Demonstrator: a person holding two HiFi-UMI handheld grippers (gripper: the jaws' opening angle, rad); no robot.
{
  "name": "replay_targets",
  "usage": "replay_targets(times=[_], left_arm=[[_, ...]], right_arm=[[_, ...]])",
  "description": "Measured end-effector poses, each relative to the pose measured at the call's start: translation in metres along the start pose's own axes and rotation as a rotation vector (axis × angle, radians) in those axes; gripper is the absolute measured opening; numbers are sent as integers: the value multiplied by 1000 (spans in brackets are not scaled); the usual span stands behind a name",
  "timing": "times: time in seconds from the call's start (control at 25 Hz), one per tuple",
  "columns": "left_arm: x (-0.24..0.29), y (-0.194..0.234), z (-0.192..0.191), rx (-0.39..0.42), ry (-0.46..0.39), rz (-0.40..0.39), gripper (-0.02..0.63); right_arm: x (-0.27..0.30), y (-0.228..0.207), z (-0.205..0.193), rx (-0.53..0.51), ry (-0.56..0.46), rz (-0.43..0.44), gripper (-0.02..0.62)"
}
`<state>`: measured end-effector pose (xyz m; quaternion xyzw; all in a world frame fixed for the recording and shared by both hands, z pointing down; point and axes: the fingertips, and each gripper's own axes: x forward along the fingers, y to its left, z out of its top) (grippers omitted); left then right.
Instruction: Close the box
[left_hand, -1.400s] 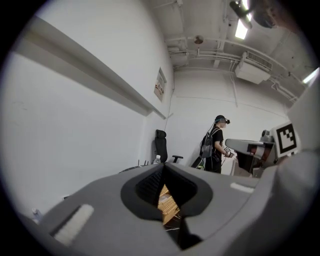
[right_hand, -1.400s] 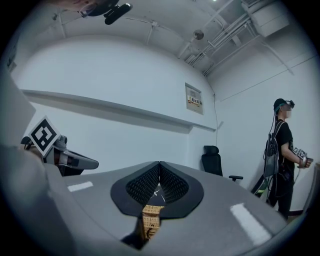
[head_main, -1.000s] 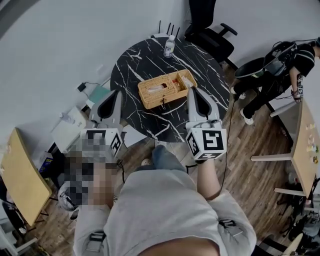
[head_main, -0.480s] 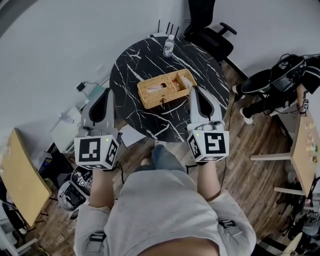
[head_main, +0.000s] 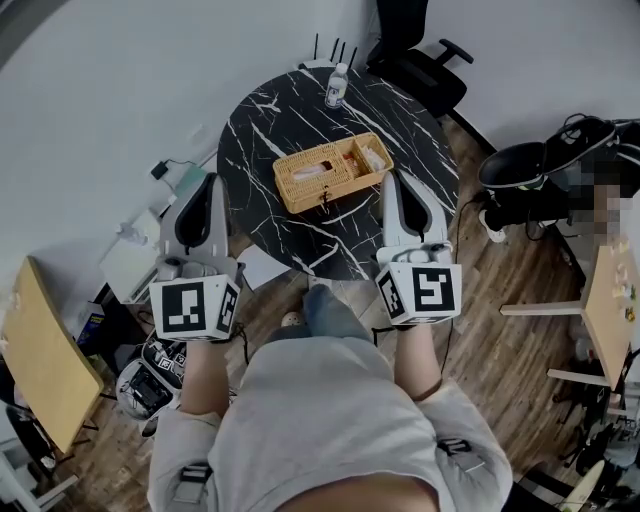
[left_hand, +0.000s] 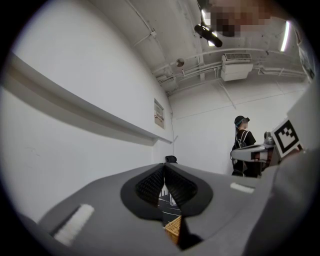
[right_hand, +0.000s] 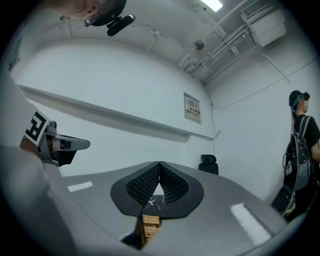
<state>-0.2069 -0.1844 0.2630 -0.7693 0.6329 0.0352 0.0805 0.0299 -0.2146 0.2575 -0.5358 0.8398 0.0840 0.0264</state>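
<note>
A wicker box (head_main: 330, 172) lies open on the round black marble table (head_main: 270, 120), with pale items in its compartments and a small latch on its near side. My left gripper (head_main: 208, 182) is shut and empty, held off the table's left edge, apart from the box. My right gripper (head_main: 392, 180) is also shut and empty, its tips just off the box's right end without touching it. A strip of wicker (left_hand: 173, 228) shows below the shut left gripper (left_hand: 164, 166) in the left gripper view. More wicker (right_hand: 150, 225) sits under the shut right gripper (right_hand: 159, 164).
A small bottle (head_main: 337, 87) stands at the table's far edge, with a black office chair (head_main: 420, 70) behind it. Wooden tabletops (head_main: 612, 300) flank the scene at right and left. A person with a cap (left_hand: 243, 145) stands by the far wall. Clutter lies on the floor at left.
My left gripper has turned so its marker cube shows fully, and it has edged back slightly. The right gripper has drawn a little nearer to me. The box has not moved.
</note>
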Motion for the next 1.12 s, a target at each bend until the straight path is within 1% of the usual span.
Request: replay_targets(times=[0.48,1.12], left_arm=[[4,-2,-5,-6,3,-8,58],[12,-12,-7,-13,2,-40,58]], right_arm=[[-5,0,2,-10,-6,-15,5],[-5,-4,2,-8,-5,-19,5]])
